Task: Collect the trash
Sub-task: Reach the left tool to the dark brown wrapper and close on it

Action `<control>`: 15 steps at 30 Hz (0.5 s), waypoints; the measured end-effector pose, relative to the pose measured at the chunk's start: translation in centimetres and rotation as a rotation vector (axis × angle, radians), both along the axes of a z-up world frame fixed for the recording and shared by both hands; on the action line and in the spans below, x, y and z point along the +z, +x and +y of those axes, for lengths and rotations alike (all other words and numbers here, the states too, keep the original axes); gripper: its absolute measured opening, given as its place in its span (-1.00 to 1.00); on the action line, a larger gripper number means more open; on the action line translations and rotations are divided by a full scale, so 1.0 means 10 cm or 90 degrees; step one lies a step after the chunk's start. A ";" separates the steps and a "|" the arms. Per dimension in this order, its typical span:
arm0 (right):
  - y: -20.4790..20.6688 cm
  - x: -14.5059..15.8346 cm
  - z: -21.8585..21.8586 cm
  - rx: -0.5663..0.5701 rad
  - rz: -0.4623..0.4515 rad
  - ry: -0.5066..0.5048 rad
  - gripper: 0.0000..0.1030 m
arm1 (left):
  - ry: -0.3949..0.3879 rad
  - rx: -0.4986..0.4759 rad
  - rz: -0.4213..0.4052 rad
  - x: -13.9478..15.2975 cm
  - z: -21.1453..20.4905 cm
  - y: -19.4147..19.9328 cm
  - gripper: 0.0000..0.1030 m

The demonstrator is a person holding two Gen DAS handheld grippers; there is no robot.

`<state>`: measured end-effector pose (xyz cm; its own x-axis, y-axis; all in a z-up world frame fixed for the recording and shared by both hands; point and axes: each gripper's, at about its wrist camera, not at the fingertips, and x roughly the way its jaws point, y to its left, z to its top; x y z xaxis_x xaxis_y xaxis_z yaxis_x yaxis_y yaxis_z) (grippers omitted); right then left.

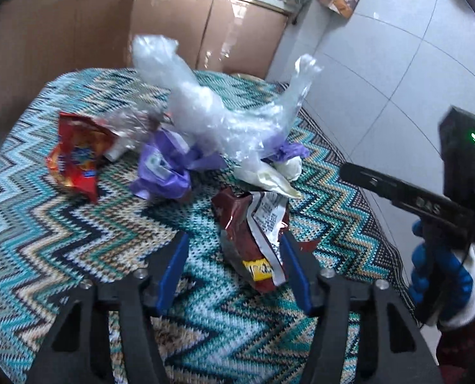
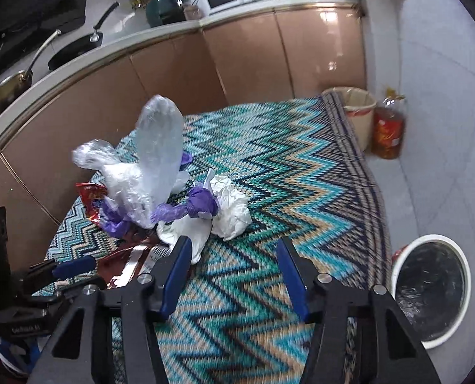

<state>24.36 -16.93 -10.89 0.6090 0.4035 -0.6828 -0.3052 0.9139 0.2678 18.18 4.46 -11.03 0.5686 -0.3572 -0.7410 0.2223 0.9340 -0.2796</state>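
Zigzag rug on the kitchen floor carries the trash pile at twelve o'clock. Left gripper is spread, its right pad touching a maroon wrapper. Right gripper is spread over bare rug, a lined bin at three o'clock.

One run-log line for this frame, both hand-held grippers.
left hand-held gripper: open, astride dark red snack wrapper | right hand-held gripper: open, near crumpled white tissue | black-lined white bin: right of rug

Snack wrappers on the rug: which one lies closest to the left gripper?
The dark maroon wrapper, between the left gripper's fingers; the red wrapper lies farther away.
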 end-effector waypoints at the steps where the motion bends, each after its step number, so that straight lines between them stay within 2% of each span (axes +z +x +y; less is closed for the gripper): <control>1: 0.07 -0.03 0.01 0.008 0.006 -0.001 -0.06 | -0.006 -0.005 0.007 -0.03 0.00 0.04 -0.05; 4: 0.28 -0.11 0.09 0.028 0.022 -0.012 -0.09 | -0.024 -0.016 0.027 -0.11 0.00 0.17 -0.21; 8: 0.50 -0.25 0.20 0.058 0.045 -0.035 -0.14 | -0.028 -0.031 0.044 -0.21 -0.07 0.26 -0.33; 11: 0.60 -0.36 0.26 0.077 0.061 -0.049 -0.33 | -0.026 -0.039 0.052 -0.27 -0.13 0.28 -0.38; 13: 0.62 -0.40 0.28 0.087 0.071 -0.044 -0.57 | -0.021 -0.040 0.052 -0.27 -0.15 0.27 -0.46; 15: 0.63 -0.42 0.31 0.099 0.072 -0.043 -0.64 | -0.016 -0.040 0.051 -0.27 -0.16 0.25 -0.52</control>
